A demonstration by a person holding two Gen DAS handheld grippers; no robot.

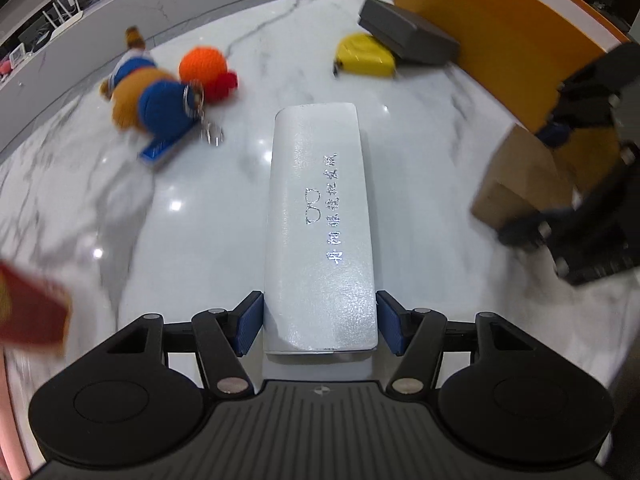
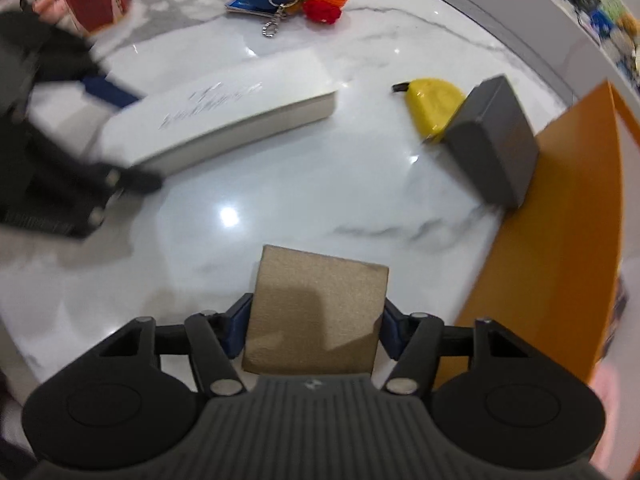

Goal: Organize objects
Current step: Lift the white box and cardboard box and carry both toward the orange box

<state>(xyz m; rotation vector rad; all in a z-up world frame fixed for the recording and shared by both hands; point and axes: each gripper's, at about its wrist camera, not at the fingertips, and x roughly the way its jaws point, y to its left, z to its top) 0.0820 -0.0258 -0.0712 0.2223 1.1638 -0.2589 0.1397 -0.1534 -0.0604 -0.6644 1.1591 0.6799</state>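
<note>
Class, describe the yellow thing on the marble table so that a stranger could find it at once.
Start at the tall orange panel on the marble table. A grey box lies against its foot. Half tucked under that box is the tape measure: the only yellow thing, rounded, hard, with a black tab.

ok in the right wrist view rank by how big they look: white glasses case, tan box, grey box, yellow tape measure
1. Long white glasses case
2. Tan square cardboard box, though it sits nearest the camera, so its rank against the case is unsure
3. Dark grey rectangular box
4. Yellow plastic tape measure, partly hidden under the grey box
</note>
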